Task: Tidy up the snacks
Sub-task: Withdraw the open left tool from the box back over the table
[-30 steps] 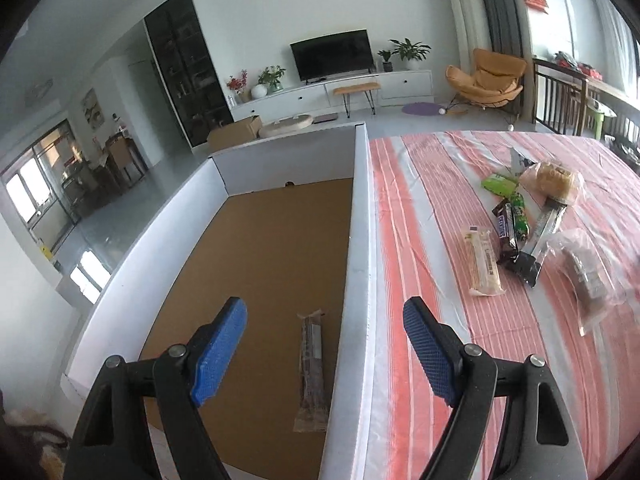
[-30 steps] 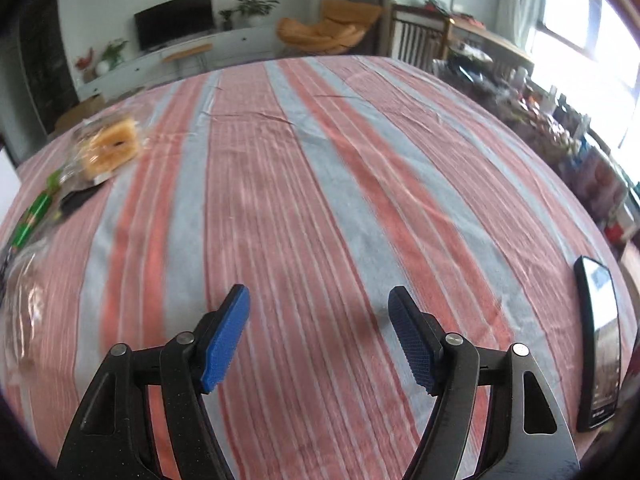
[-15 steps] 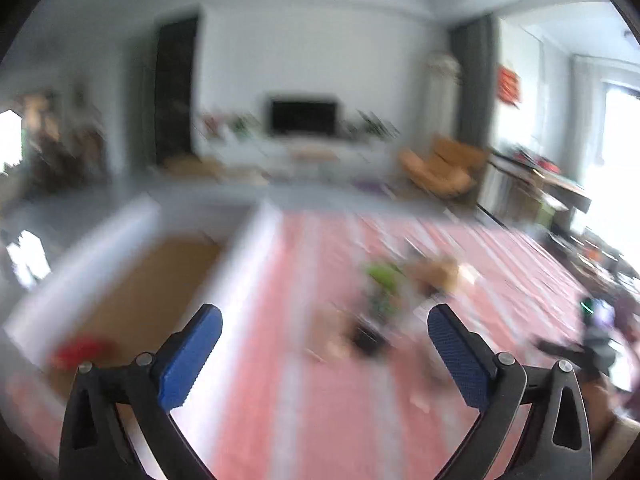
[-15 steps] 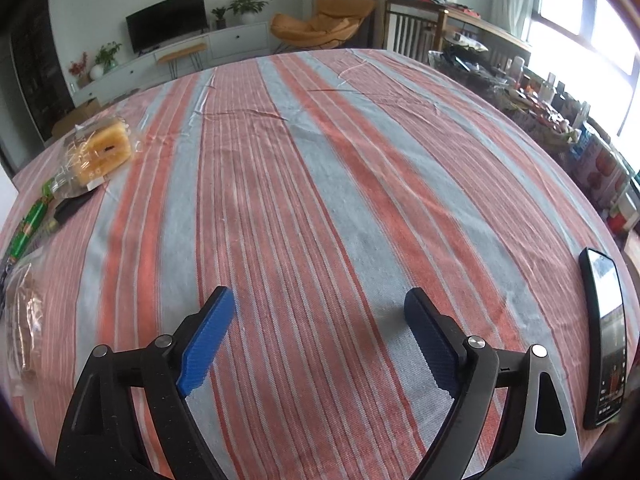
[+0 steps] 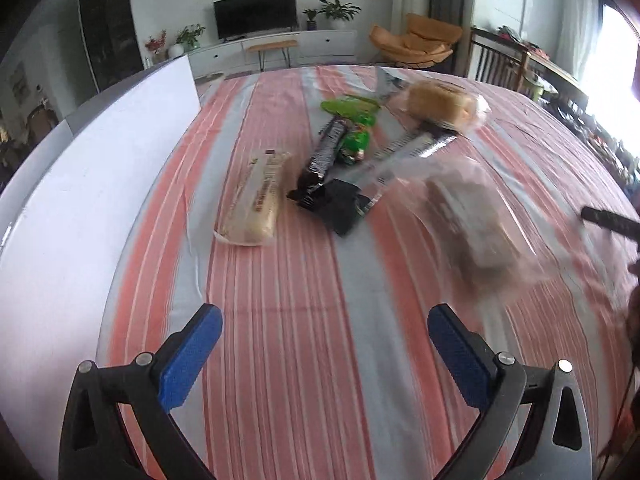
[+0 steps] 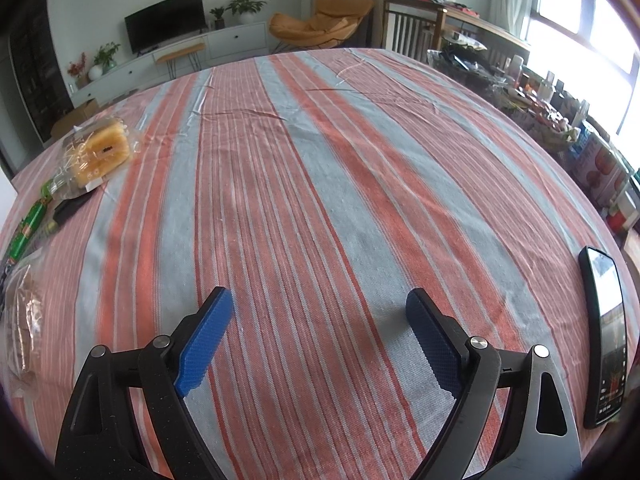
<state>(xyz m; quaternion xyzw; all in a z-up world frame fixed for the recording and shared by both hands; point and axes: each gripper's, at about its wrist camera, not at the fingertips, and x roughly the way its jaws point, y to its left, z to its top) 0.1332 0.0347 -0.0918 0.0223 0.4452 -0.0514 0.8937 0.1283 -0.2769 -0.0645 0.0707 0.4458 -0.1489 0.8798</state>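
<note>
The left hand-held gripper (image 5: 324,354) is held wide above the red-and-grey striped cloth-covered counter (image 5: 288,360), jaws just opened further, nothing between them. The wrapped snacks are piled just ahead: a beige bar (image 5: 256,200), black packets (image 5: 326,152), a green pack (image 5: 352,114). The right hand-held gripper (image 6: 318,338) is wide too, empty, jaws just opened.

No wording can be read for certain anywhere. The cream wrapper (image 5: 256,196), left of the dark bar (image 5: 324,156), carries lines of brown print too blurred to make out. The clear bag around the yellow bread (image 6: 98,152) shows pale lettering, unreadable. The phone (image 6: 606,332) screen is lit, its content too small to tell.
</note>
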